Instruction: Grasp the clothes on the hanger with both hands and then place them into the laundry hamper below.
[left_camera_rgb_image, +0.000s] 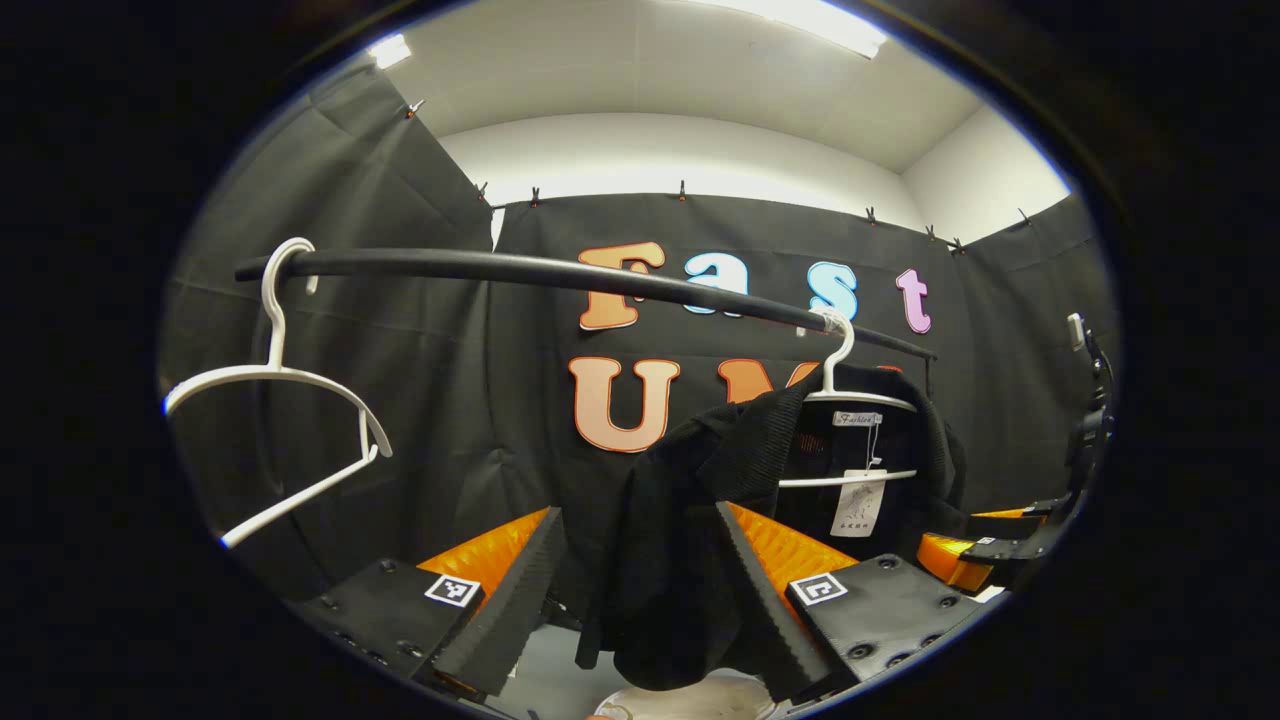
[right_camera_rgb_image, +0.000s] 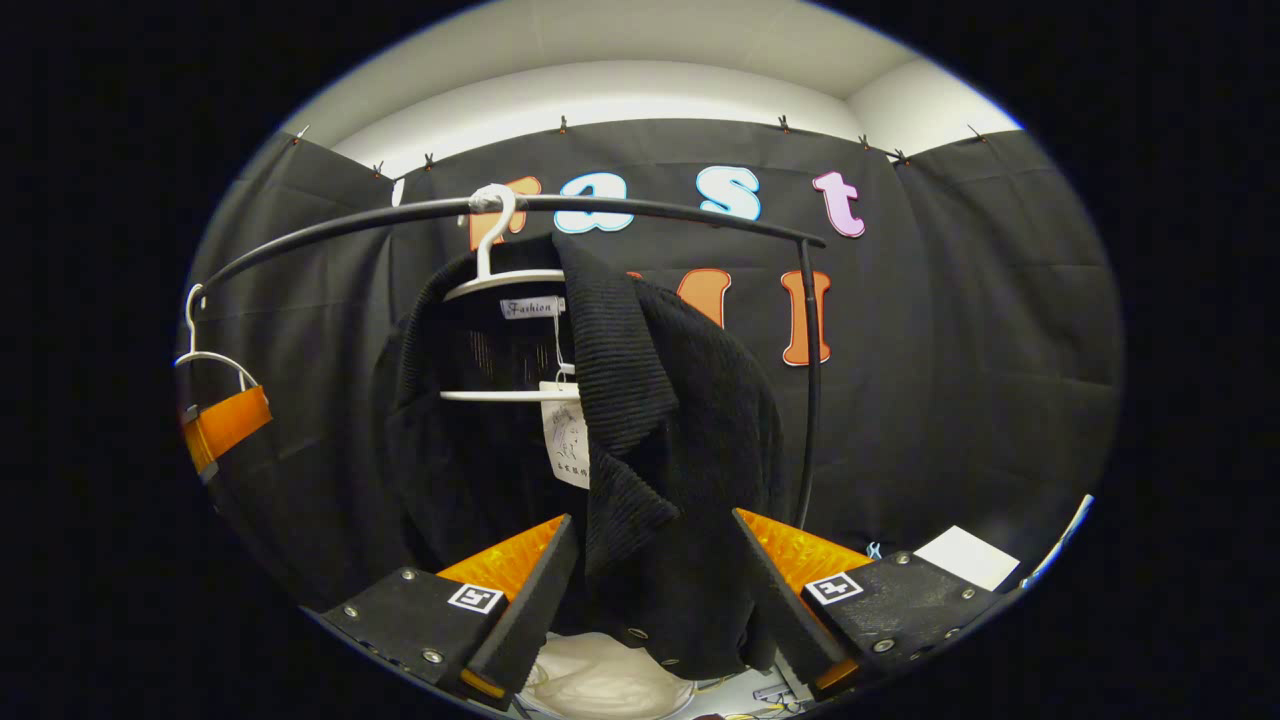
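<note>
Two grippers stand with fingers spread: the left gripper (left_camera_rgb_image: 640, 590) has a fold of the black garment (left_camera_rgb_image: 700, 500) hanging between its fingers, unpinched, and the right gripper (right_camera_rgb_image: 655, 590) likewise straddles the garment's front edge. The garment hangs on a white hanger (right_camera_rgb_image: 500, 285) on the black rail (right_camera_rgb_image: 620, 207), above a pale hamper (right_camera_rgb_image: 600, 685). A bare hanger (left_camera_rgb_image: 285, 400) hangs at the rail's other end.

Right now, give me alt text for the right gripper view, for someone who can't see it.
A black garment hangs on a white hanger from a black rail, with the right gripper open and its fingers on either side of the garment's lower edge. An empty white hanger hangs farther left on the rail, and something pale lies below.
</note>
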